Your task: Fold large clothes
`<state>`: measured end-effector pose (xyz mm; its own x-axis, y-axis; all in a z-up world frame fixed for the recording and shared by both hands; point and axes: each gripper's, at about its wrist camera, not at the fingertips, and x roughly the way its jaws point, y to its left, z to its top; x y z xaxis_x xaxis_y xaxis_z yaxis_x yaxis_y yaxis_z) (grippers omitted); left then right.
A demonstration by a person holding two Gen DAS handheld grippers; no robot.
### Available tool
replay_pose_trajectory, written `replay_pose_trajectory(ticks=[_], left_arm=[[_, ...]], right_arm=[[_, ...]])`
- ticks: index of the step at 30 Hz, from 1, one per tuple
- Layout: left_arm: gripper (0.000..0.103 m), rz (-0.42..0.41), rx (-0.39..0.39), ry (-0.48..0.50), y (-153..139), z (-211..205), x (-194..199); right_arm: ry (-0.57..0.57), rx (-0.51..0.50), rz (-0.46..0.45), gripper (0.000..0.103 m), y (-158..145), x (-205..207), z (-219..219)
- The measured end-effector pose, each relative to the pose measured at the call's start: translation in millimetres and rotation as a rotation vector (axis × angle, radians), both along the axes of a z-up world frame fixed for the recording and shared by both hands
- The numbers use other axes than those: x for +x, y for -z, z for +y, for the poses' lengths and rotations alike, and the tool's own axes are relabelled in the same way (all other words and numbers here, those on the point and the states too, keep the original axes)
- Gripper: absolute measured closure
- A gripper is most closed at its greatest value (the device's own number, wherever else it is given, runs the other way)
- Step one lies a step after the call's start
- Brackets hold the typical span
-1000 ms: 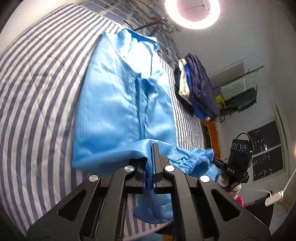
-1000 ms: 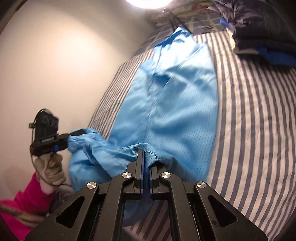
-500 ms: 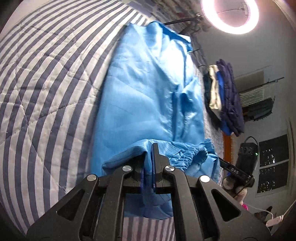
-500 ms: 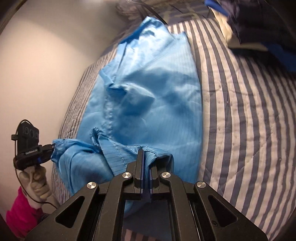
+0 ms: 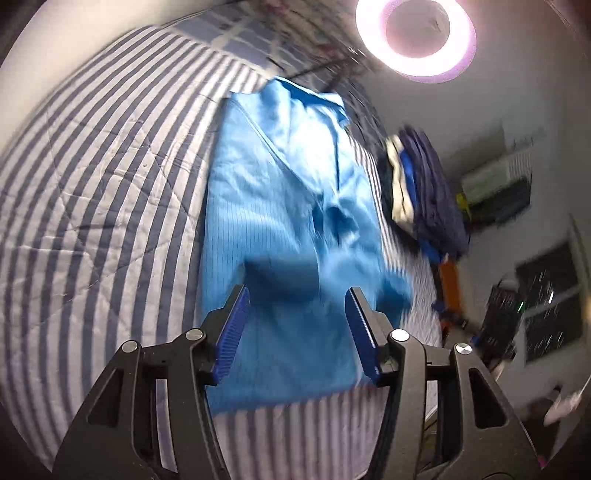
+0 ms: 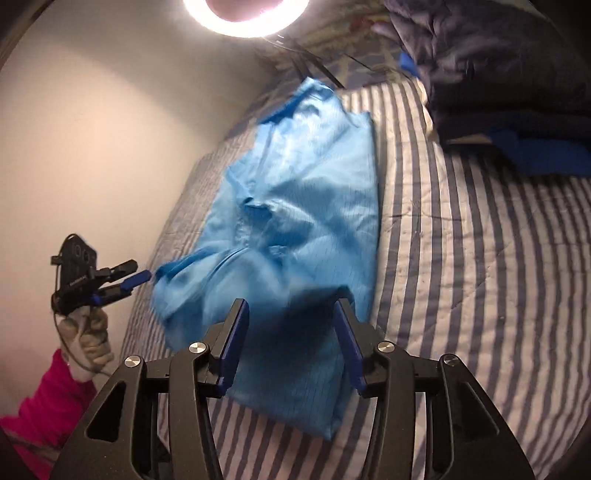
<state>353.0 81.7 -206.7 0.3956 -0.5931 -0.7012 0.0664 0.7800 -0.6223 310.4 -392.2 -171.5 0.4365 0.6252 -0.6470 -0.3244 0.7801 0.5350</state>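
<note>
Both grippers point forward and downward over the bed, side by side at the near end of the garment. The left gripper [image 5: 297, 317] stands with its jaws parted about halfway; they have just been opening, and no cloth lies between the blue pads [image 5: 231, 332], only below and beyond them. The right gripper [image 6: 290, 328] shows the same condition: jaws roughly half apart, just opened, nothing clamped, the fabric lying underneath.

From the right wrist view, the left gripper is also seen from the side at the left edge, carried by a gloved hand [image 6: 86, 332] with a bright pink sleeve [image 6: 44, 410] behind it; its blue fingertip is just beside the bunched corner of the garment, and contact cannot be confirmed.

The blue garment [image 5: 288, 221] lies lengthwise on the striped bedspread [image 5: 92, 206], collar at the far end toward the ring light [image 5: 417, 33]. Its near end is doubled back over the body, forming a thicker, somewhat rumpled layer with a gathered cuff toward one side. The fabric is light blue with fine pinstripes and a darker blue collar edge. Motion blur softens the near fold in both views.

A pile of dark clothes [image 6: 498, 74] sits on the bedspread to the garment's right, well apart from it.
</note>
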Motion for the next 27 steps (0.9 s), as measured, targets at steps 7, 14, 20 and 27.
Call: replay_pose_trajectory(ticks=[7, 14, 20, 27], left_arm=[[0.049, 0.072, 0.076, 0.078, 31, -25, -3], [0.049, 0.085, 0.150, -0.044, 56, -19, 29], [0.048, 0.113, 0.094, -0.076, 61, 2, 21], [0.039, 0.203, -0.020, -0.073, 79, 11, 17]], right_arm=[[-0.124, -0.093, 0.014, 0.059, 23, -13, 29], [-0.060, -0.114, 0.034, 0.058, 44, 23, 38], [0.057, -0.207, 0.045, 0.058, 58, 32, 20], [-0.007, -0.098, 0.109, 0.041, 75, 6, -9]])
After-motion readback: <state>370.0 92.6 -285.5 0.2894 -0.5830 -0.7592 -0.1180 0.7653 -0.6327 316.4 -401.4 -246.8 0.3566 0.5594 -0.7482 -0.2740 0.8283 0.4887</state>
